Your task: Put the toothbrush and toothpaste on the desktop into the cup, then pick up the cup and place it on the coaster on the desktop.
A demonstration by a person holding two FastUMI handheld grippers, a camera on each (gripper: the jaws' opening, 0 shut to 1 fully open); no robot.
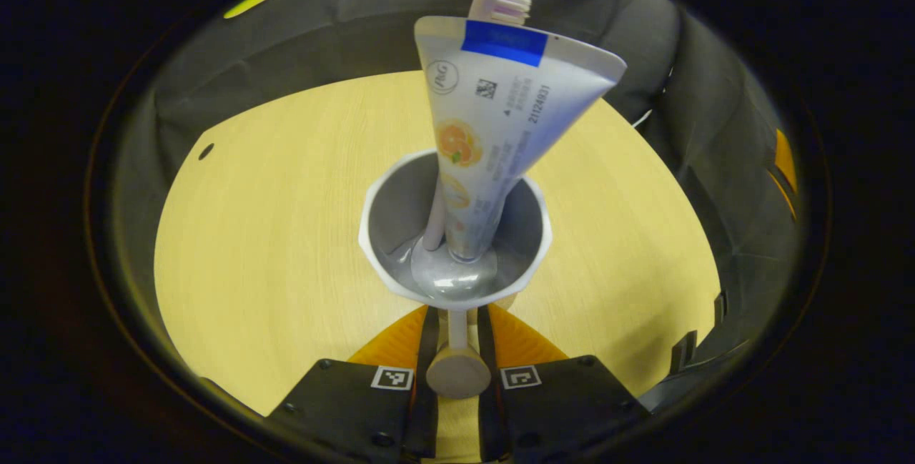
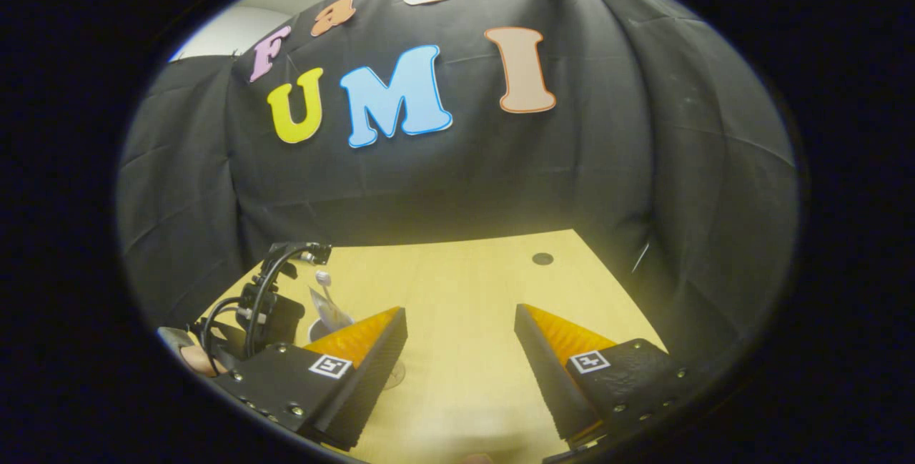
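In the left gripper view, the left hand-held gripper (image 1: 457, 321) is clenched on the handle (image 1: 457, 360) of the cup (image 1: 455, 232). Both fingers press on the handle's narrow stem, and its round end knob sits between them, nearest the camera. The cup is white outside and grey inside, with a flared, faceted rim. It stands over the pale wood-grain worktop (image 1: 271, 235); whether its base touches the surface cannot be told.

The toothpaste (image 1: 493, 128) stands cap-down inside the cup, leaning slightly right. Its tube is white with a blue band at the flat crimped top, an orange fruit graphic and printed text on the side. The toothbrush (image 1: 500, 5) stands behind the tube, handle down in the cup, white bristled head projecting above the crimp.

In the right gripper view, the right hand-held gripper (image 2: 461, 349) is released, its fingers spread wide with bare worktop between them. The left hand-held gripper and the cup appear at the lower left, beside its left finger.
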